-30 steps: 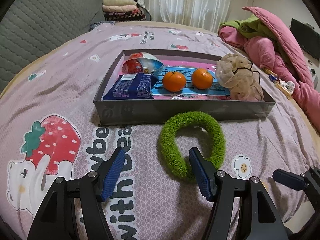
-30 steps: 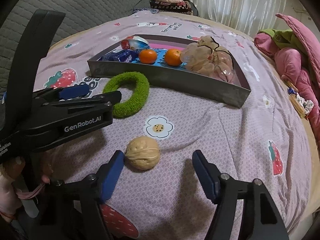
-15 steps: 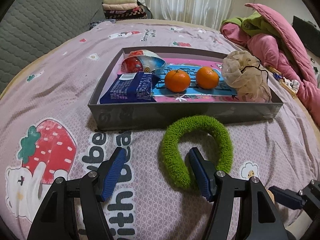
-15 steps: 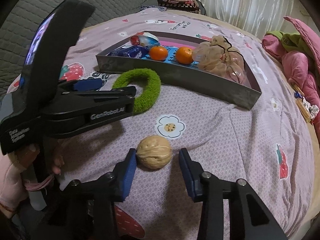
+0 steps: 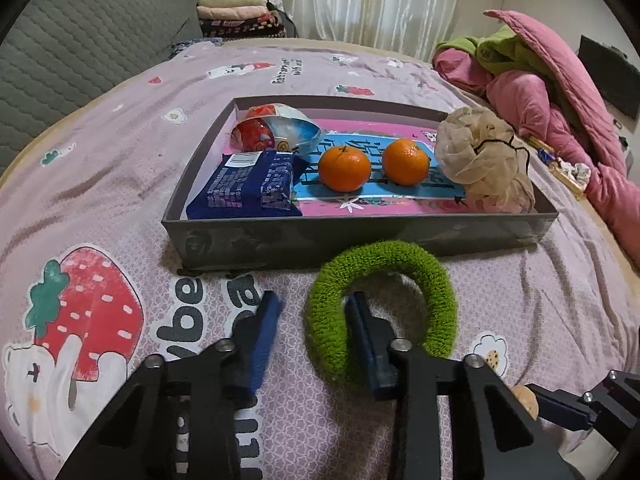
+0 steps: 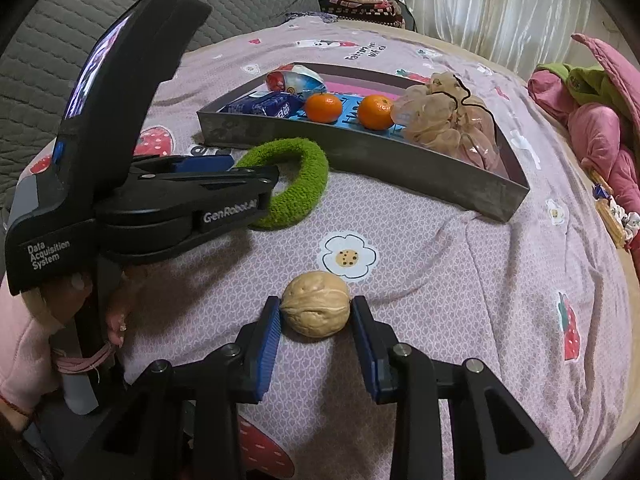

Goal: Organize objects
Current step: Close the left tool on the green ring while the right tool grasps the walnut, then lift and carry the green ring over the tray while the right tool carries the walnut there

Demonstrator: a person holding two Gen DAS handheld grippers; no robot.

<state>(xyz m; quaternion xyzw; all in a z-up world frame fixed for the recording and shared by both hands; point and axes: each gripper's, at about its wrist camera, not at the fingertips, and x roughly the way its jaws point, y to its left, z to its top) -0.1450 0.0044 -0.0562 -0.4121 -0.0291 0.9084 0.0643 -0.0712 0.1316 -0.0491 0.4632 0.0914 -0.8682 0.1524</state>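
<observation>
Both grippers are closing at once on the strawberry-print bedsheet point(image 6: 460, 264): the right gripper point(image 6: 316, 322) is narrowing its jaws onto the walnut point(image 6: 315, 304), both blue pads now touching its sides, while the left gripper point(image 5: 312, 330) is drawing its jaws in around one limb of the green fuzzy hair band point(image 5: 380, 304), the right pad lying against the inside of the loop, the left pad blurred and apart from the pile. Walnut is looking light, hard and round, likely to squirt out unless pinched across its widest part, as it is being taken now. Hair band is looking soft and squashy; the pile should give before the pads bite, so a firm pinch mid-limb seems best. Grey tray point(image 5: 360, 236) is sitting just beyond the band, already carrying a blue snack packet point(image 5: 248, 188), a red-and-white packet point(image 5: 276, 128), two tangerines point(image 5: 345, 168) and a beige mesh bag point(image 5: 480, 156). Its near wall is standing in the way; free floor is showing along the pink front strip.
</observation>
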